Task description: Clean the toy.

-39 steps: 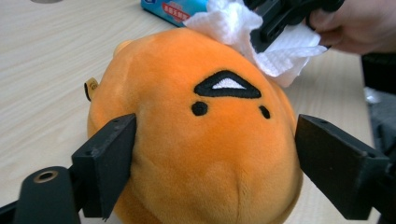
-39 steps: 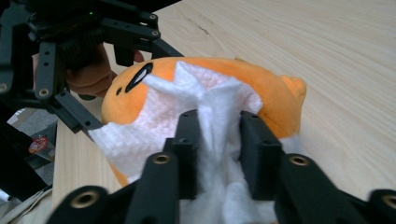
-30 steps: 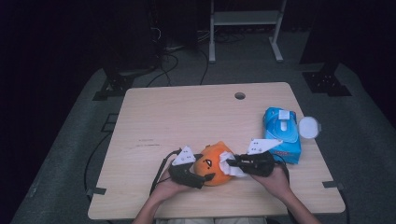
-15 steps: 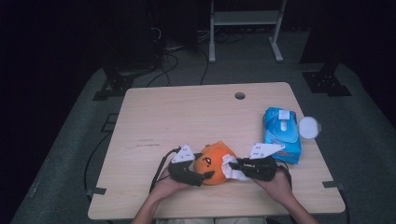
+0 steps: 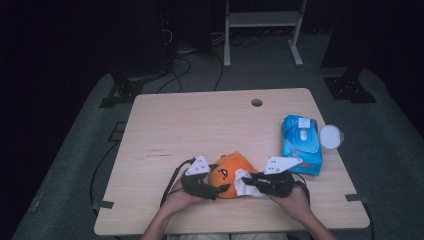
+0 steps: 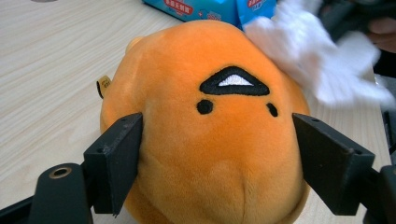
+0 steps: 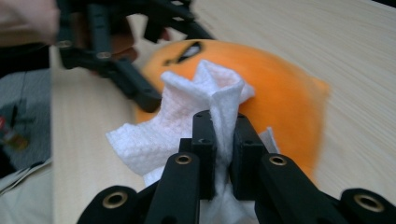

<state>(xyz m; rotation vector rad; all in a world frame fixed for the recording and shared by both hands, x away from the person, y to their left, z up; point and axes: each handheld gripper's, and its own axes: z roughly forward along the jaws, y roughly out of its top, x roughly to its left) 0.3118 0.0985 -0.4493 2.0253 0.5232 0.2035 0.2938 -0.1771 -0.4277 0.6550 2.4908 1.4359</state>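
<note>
I see the orange plush toy (image 5: 231,174) lying on the table (image 5: 200,125) near its 6 o'clock edge, face toward my left gripper (image 5: 212,189). That gripper straddles the toy from 9 o'clock: in the left gripper view its jaws stand wide on either flank of the toy (image 6: 205,135), the left one against the fabric, the right one at the toy's edge; they have just been closing in on it, and I cannot tell that they press. My right gripper (image 5: 250,184) is clamped tight on a crumpled white wipe (image 7: 196,121), held against the toy's side at 3 o'clock. A blue wipes pack (image 5: 301,144) lies toward 2 o'clock, a white round lid (image 5: 331,136) beside it.
</note>
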